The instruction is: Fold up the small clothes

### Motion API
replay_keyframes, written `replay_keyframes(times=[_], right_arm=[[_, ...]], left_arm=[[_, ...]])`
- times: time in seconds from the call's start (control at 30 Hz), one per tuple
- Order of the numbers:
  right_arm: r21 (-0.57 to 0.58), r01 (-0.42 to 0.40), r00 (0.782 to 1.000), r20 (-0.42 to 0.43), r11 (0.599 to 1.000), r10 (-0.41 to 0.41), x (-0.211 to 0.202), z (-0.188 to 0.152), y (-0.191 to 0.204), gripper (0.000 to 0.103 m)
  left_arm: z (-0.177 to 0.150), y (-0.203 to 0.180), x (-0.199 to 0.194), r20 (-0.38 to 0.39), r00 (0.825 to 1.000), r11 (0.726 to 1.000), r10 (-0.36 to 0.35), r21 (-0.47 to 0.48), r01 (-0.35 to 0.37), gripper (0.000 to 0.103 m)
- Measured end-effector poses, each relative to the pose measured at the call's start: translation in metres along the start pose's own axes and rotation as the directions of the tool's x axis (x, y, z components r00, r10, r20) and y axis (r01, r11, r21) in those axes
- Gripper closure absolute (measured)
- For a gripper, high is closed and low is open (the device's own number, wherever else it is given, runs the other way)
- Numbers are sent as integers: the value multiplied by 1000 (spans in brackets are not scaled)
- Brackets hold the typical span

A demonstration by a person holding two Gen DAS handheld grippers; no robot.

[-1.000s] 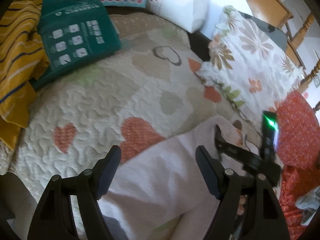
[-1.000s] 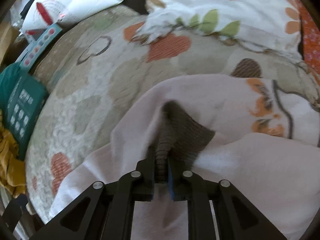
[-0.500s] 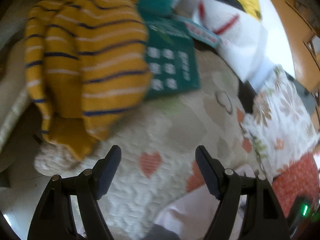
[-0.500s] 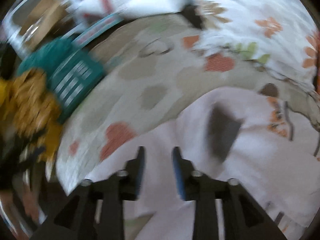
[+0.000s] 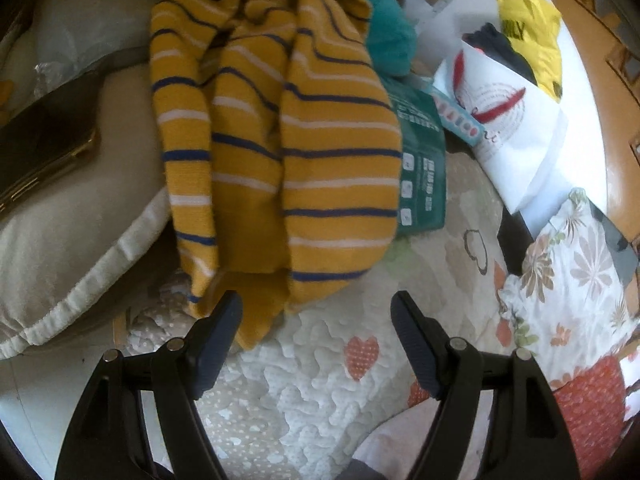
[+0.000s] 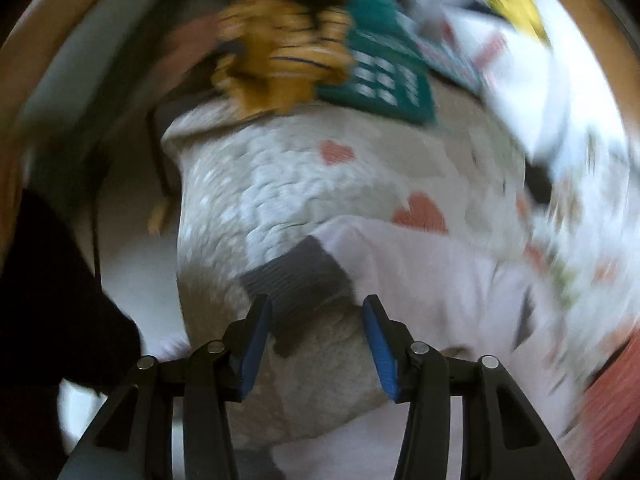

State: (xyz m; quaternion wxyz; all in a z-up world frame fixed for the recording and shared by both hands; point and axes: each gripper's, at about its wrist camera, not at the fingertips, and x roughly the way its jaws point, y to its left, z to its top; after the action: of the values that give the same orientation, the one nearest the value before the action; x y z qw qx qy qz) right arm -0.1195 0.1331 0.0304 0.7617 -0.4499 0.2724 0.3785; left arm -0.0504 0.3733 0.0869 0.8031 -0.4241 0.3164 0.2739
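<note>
Two grippers, both with jaws apart and nothing held, over a quilted bed cover.

Left gripper [image 5: 316, 336]: fingers spread wide above the heart-print quilt [image 5: 320, 380], pointed at the yellow striped garment [image 5: 280, 152], whose lower hem hangs just beyond the left fingertip; contact cannot be confirmed. A green package [image 5: 422, 176] lies partly under that garment, and a beige cushion [image 5: 72, 232] sits at the left edge. Right gripper [image 6: 316, 336]: blue-padded fingers apart, positioned just behind the grey ribbed cuff [image 6: 296, 280] of the pale pink garment [image 6: 440, 280], which lies flat on the quilt. The right wrist view is motion-blurred; finer detail is unreadable.
</note>
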Motion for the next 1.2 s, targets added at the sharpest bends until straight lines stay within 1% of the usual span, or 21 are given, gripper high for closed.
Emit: replay_keyframes(times=[0.07,0.1,0.2,0.23,0.3,0.33,0.37,0.43,0.5,0.57,0.6,0.63,0.73,0.77,0.87,0.9,0.97,1.0,1.1,1.2], right_arm=[[-62,30,1000,-6,998,-30,13,0,10,48],[-71,38,999,-16,997,-39,23,2,11,48],[-50,62,997,-49,997,-65,53,7,6,50],[-26,47,997,-66,999,-48,61,10,3,53],[55,-7,997,-79,998,11,65,14,-3,73],[119,-30,995,-89,992,41,63,18,-13,82],[155,-44,994,-94,987,59,63,21,-19,92],[286,-92,990,-73,954,118,56,26,-46,95],[391,-108,991,-31,914,131,45,31,-75,95],[516,-139,989,24,845,148,30,43,-116,95],[558,-156,987,51,815,155,22,49,-132,95],[605,-178,984,91,776,155,12,60,-153,95],[680,-245,968,205,691,142,-23,94,-198,95],[687,-258,964,234,679,129,-34,107,-208,96],[692,-250,958,277,677,70,-58,144,-231,96],[693,-251,957,284,676,63,-62,152,-233,96],[713,-241,955,297,659,29,-74,166,-248,96],[722,-235,954,298,650,14,-79,166,-253,96],[773,-202,956,289,601,-50,-92,155,-278,96],[840,-147,962,244,523,-120,-97,122,-311,96]], left_arm=[[1,2,0,-1,1000,1000,-3,-12,3,27],[0,2,-1,-1,1000,1000,-5,-11,5,27],[0,1,-2,3,1000,1000,-5,1,5,27],[1,2,-3,5,1000,1000,-5,-1,5,27],[2,6,-4,9,1000,1000,-3,-15,3,27],[4,10,-5,13,1000,1000,-3,-27,3,27],[5,12,-6,16,1000,999,-3,-39,4,27],[7,18,-7,22,1000,998,-7,-58,8,27],[8,22,-10,30,999,997,-12,-73,14,27],[8,25,-13,41,999,996,-15,-86,19,27],[8,26,-13,43,999,996,-17,-92,21,27],[8,27,-13,43,999,995,-19,-99,23,27],[6,29,-11,27,999,994,-28,-101,30,27],[5,27,-10,21,999,995,-30,-96,32,27],[0,20,-7,11,999,997,-33,-70,33,27],[-1,18,-7,11,999,998,-33,-62,33,27],[-3,12,-6,9,999,998,-35,-46,35,27],[-4,9,-5,5,999,999,-42,-35,42,27],[-8,-2,-3,-5,999,999,-47,-6,47,27],[-14,-16,0,-15,998,998,-56,32,56,27]])
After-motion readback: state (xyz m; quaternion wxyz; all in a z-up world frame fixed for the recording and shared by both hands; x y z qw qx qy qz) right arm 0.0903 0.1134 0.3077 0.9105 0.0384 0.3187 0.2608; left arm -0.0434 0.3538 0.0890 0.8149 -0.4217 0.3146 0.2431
